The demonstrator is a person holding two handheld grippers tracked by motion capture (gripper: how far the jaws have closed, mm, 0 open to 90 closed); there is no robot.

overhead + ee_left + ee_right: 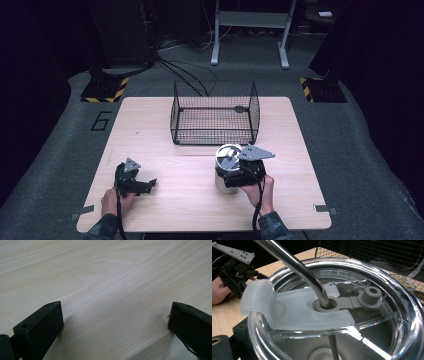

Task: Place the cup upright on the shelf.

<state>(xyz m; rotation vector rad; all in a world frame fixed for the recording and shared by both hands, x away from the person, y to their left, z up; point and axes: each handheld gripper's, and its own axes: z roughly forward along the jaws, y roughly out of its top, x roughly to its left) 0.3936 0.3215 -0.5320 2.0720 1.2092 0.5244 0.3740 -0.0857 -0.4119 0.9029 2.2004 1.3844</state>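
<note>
A steel tumbler [223,170] with a clear lid [352,290] stands on the table's right half, just in front of the wire basket. A bent metal straw [299,267] passes through the lid's grey grommet, and a frosted tab lies across the lid. My right gripper [231,176] is shut on the tumbler from the near side; one black finger [240,330] presses against its wall, and the other is hidden behind it. My left gripper [150,184] lies low on the table at the near left, open, with bare wood between its fingertips [116,315].
A black wire basket [215,117] stands at the back middle of the wooden table [190,210], with a small dark object inside at its far right. Beyond the table are cables and a white frame's legs on grey floor. Tape marks lie at the table's near corners.
</note>
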